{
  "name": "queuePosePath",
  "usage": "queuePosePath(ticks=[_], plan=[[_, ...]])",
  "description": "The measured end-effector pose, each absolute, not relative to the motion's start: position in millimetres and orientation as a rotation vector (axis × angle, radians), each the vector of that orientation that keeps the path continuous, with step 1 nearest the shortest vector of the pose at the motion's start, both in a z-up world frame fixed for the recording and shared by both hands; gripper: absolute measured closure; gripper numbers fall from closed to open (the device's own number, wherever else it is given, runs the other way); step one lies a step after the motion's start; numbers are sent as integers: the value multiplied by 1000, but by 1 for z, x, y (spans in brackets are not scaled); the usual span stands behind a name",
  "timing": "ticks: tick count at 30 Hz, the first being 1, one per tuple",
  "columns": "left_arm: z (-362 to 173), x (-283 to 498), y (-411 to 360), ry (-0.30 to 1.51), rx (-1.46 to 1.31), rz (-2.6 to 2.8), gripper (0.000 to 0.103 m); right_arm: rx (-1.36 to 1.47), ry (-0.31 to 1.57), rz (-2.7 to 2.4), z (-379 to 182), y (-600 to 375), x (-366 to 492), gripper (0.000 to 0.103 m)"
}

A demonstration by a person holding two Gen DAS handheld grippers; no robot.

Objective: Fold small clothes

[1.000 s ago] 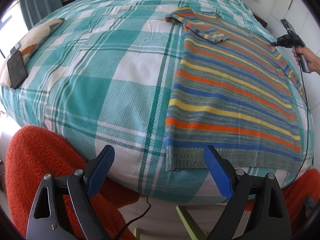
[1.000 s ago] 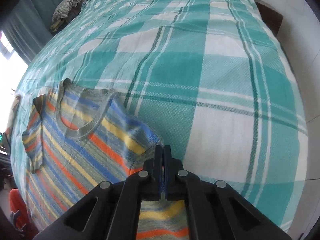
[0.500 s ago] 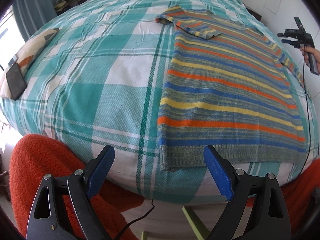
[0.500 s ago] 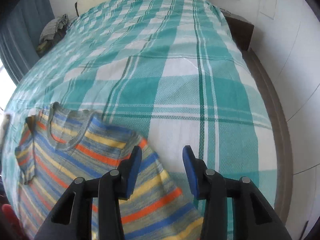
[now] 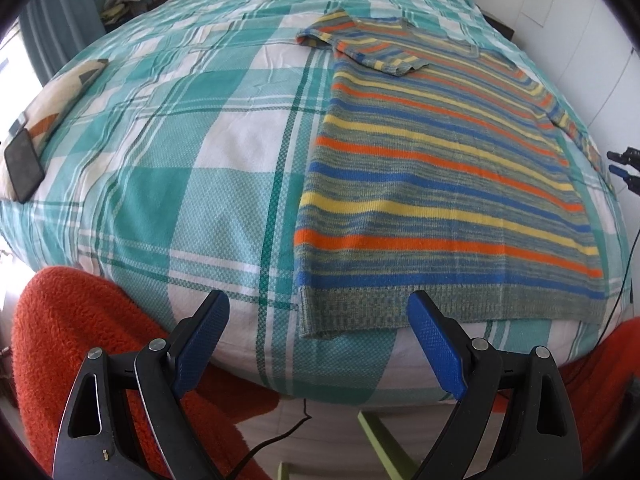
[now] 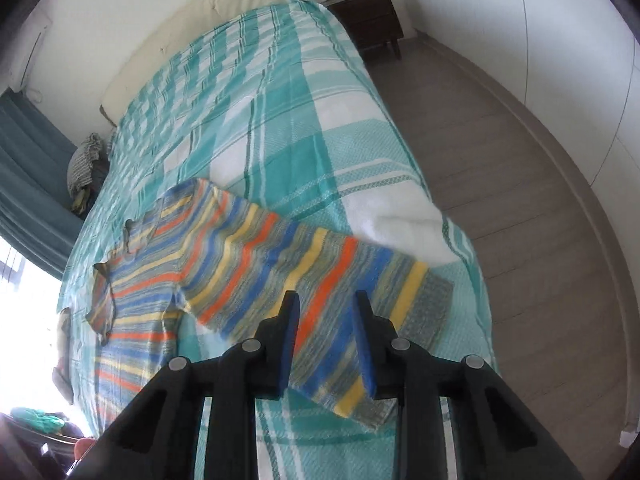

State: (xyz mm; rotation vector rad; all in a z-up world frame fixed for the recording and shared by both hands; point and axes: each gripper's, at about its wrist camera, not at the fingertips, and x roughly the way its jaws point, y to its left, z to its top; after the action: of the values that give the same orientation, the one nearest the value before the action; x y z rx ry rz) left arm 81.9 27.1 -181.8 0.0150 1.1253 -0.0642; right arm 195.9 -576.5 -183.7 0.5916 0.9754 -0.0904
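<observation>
Beyond both sets of fingers, the bed (image 5: 200, 168) carries the striped sweater (image 5: 440, 184) spread flat, ready for folding. The left gripper (image 5: 316, 344), fingers spread wide and empty, hovers before the hem (image 5: 460, 304). The right gripper (image 6: 326, 344) is closing, its fingers part-spread above the sleeve (image 6: 320, 264), pinching nothing.

White walls (image 6: 500, 20), wood floor (image 6: 500, 184), dark nightstand (image 6: 370, 20), perhaps teal curtains (image 6: 24, 168).

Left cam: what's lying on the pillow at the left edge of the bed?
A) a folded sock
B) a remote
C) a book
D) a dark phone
D: a flat dark phone lies on the patterned pillow at the left edge of the checked bed.
</observation>
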Motion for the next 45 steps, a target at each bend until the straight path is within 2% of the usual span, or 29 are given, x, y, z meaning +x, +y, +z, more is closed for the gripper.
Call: queuePosePath(ticks=[2,3,5,7,9,12,15,17,18,19,23,26,27,28,29,32,36,41,45], plan=[[-174,83,26,1116,25,-71,11,628,1053,-117,-207,-570,185,64],[-166,84,27,1107,33,-76,11,605,1092,-183,-217,-568,177,67],[-144,91,29,1071,40,-93,11,502,1054,-298,-213,-559,147,67],[-115,104,32,1014,19,-134,11,421,985,-335,-196,-540,124,63],[-84,127,30,934,-12,-191,9,387,923,-284,-178,-516,100,48],[-54,176,9,817,-16,-304,3,326,856,-211,-160,-474,76,44],[-73,234,-43,839,181,-503,2,344,829,-160,-161,-440,64,44],[-107,266,-74,868,344,-546,11,385,816,-136,-168,-420,57,44],[-125,279,-86,892,419,-546,25,409,816,-126,-174,-412,55,44],[-141,291,-97,930,481,-558,33,428,819,-114,-179,-405,54,44],[-188,322,-112,977,598,-537,34,445,849,-78,-188,-383,51,44],[-206,345,-101,1049,483,-494,37,406,845,-77,-186,-378,50,44],[-210,352,-93,1085,412,-490,52,407,843,-76,-185,-378,50,44],[-213,355,-86,1108,354,-476,80,411,844,-77,-186,-379,51,44],[-212,357,-80,1116,331,-446,95,415,847,-77,-187,-380,52,44],[-181,366,-41,1088,121,-383,98,423,844,-82,-188,-382,53,44],[-131,379,74,981,-331,-153,99,423,818,-89,-185,-384,54,44],[-143,379,190,973,-551,170,99,422,818,-75,-186,-382,58,44],[-166,374,214,999,-583,230,100,397,832,-55,-187,-374,62,44]])
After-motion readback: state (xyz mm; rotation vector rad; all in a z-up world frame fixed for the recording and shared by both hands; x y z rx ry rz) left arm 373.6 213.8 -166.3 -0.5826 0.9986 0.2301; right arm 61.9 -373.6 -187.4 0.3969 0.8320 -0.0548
